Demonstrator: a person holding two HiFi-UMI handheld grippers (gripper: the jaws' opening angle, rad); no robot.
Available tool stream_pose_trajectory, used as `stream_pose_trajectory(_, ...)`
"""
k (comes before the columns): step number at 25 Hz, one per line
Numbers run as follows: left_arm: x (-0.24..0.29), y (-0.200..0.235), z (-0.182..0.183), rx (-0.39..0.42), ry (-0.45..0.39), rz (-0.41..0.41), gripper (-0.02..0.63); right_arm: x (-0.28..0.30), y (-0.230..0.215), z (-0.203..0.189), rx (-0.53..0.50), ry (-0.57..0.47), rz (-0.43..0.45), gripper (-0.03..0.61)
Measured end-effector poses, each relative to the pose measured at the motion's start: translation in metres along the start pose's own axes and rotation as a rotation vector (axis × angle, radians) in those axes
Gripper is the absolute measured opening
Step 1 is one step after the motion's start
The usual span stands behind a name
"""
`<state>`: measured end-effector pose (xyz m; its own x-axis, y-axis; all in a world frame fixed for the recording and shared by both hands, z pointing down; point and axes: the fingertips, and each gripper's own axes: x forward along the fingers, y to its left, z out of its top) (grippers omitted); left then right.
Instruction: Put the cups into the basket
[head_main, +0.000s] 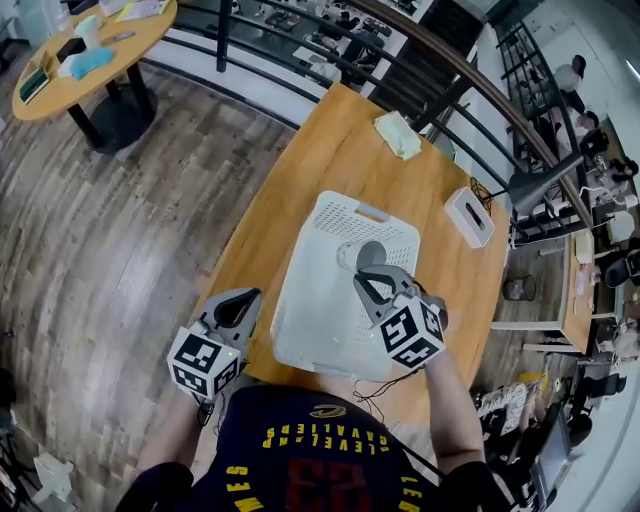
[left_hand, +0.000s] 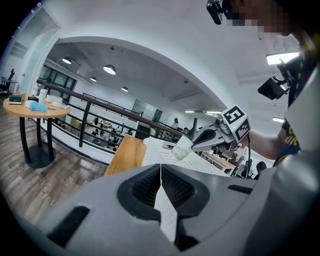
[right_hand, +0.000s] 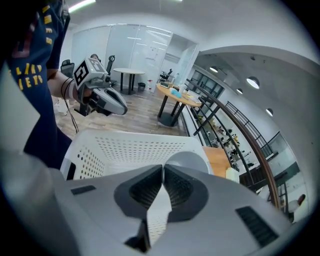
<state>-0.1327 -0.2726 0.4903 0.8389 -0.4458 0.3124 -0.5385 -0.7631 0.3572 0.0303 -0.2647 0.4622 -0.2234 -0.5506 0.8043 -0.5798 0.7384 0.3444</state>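
**A:** Why would the white perforated basket (head_main: 312, 300) sit at the near end of the table, straight in front of the person?

**B:** Probably so either hand can reach over its rim. The right gripper (head_main: 367, 276) points steeply down above the basket's far half. Its jaws are nearly together and pinch the thin wall of a pale grey cup (head_main: 360, 252) at the rim. The cup hangs tilted over the basket and looks not yet set down. A rim pinch should let it drop free once the jaws part.

**A:** And the left gripper (head_main: 248, 297)?

**B:** Its jaws are pressed together on nothing. It hangs just off the table's left edge, beside the basket, and seems idle.

**A:** What about the room?

**B:** There is a wood-plank floor (head_main: 120, 250), with a dark railing (head_main: 222, 40) beyond the table. The wooden table (head_main: 335, 150) carries the basket, and a round table (head_main: 110, 60) stands well apart. A white tissue box (head_main: 468, 216) sits near the right edge and a yellowish cloth (head_main: 398, 134) at the far end. No other cup shows on this table.
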Motion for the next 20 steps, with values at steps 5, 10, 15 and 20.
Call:
stream_pose_trajectory(5, 0.013, -0.002, -0.004, -0.019, 0.024, -0.051, 0.012, 0.033, 0.001, -0.006, -0.001, 0.051, 0.02, 0.025)
stream_pose_trajectory(10, 0.02, 0.006, -0.007, -0.036, 0.049, -0.074, 0.012, 0.078, 0.003, -0.015, -0.002, 0.089, 0.042, 0.025)
stream_pose_trajectory(15, 0.021, 0.024, -0.011, -0.035, 0.077, -0.062, 0.012, 0.114, 0.01, -0.02, -0.013, 0.118, 0.085, 0.025)
stream_pose_trajectory(20, 0.02, 0.034, -0.013, -0.05, 0.087, -0.053, 0.012, 0.14, 0.016, -0.026, -0.044, 0.146, 0.11, 0.025)
